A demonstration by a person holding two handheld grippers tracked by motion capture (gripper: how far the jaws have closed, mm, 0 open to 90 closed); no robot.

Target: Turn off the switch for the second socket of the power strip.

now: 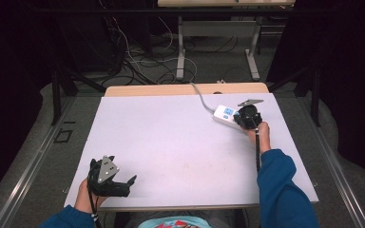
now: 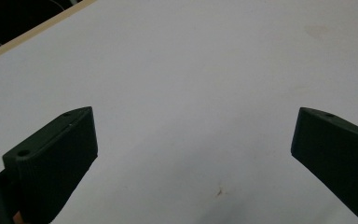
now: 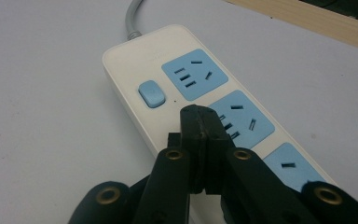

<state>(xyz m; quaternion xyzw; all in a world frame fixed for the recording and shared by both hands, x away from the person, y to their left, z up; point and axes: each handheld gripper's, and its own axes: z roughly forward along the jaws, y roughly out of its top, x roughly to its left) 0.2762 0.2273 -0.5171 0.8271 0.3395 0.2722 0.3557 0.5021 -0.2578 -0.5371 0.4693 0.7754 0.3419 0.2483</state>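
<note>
Both claws low: right claw closed over power strip.

A white bench with a wooden far edge; beyond it, tangled cables and grey table legs on the floor.

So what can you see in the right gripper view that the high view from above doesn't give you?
The right gripper view brings out detail on the power strip: its blue switch button, the slots of the blue sockets, and the right gripper with jaws pressed shut above the strip, close to the button. The high view adds the left gripper with jaws apart near the table's front edge, the person's blue sleeve, and the floor cables beyond the table. Both show the strip, its grey cord and the pale table top.
</note>
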